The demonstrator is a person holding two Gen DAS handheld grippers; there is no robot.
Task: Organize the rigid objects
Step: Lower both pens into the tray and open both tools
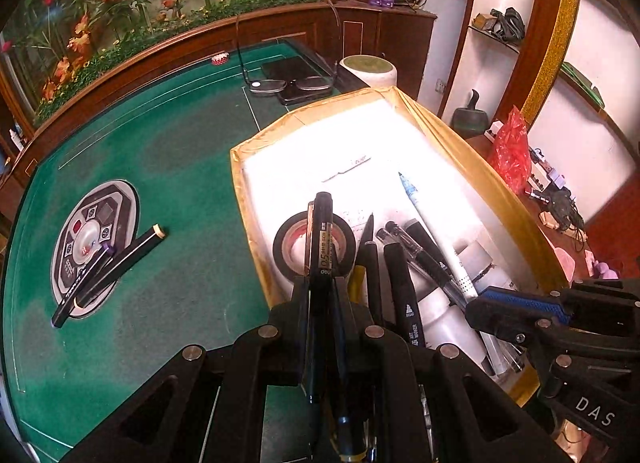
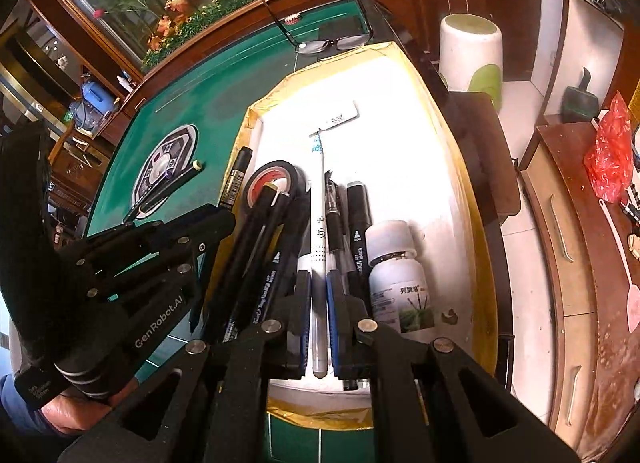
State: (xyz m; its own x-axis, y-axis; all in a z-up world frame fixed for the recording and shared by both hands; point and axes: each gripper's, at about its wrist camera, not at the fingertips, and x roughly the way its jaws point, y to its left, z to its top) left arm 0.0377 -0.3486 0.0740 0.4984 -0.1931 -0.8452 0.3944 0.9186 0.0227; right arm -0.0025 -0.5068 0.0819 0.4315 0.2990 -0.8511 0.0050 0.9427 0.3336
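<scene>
Over the green table (image 1: 168,167) and gold-edged box (image 1: 452,135), my left gripper (image 1: 322,283) pinches a black pen (image 1: 322,231); my right gripper (image 2: 319,287) clamps a white pen (image 2: 319,223), both above the box.

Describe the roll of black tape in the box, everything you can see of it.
The roll of black tape is a flat ring of glossy black wraps around a reddish inner core. It lies on its side on the white floor of the gold-edged box, near the left wall. In the left wrist view, the black pen crosses in front of it.
</scene>
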